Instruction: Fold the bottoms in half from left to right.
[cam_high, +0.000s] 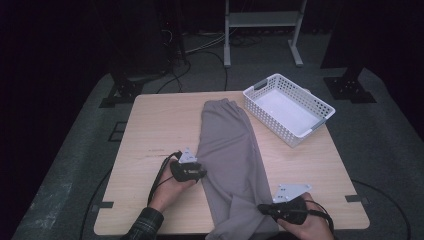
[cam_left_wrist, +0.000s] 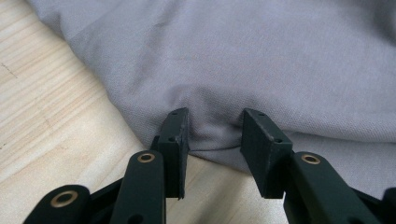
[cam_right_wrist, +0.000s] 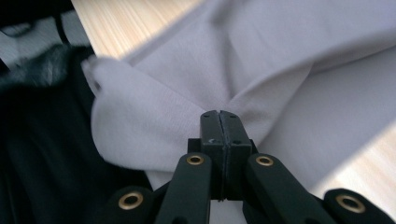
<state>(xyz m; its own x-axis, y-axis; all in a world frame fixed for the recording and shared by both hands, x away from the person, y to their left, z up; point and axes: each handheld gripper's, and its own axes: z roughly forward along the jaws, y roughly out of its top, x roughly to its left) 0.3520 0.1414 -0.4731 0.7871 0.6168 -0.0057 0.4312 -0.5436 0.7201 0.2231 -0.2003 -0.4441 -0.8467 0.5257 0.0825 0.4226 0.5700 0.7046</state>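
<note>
A grey garment (cam_high: 227, 145), folded into a long strip, lies down the middle of the wooden table (cam_high: 155, 125). My left gripper (cam_high: 201, 173) sits at the strip's left edge. In the left gripper view its jaws (cam_left_wrist: 214, 119) stand partly closed, with a bunched fold of the grey cloth (cam_left_wrist: 257, 60) pinched between the pads. My right gripper (cam_high: 261, 207) is at the garment's near right end, close to the table's front edge. Its jaws (cam_right_wrist: 219, 114) are shut tight on a fold of the cloth (cam_right_wrist: 261, 70), which pulls toward the tips in taut creases.
A white perforated basket (cam_high: 320, 107) stands at the table's back right, just right of the garment's far end. Bare wood lies left of the garment. Beyond the table are dark floor, cables and a metal stand (cam_high: 262, 20).
</note>
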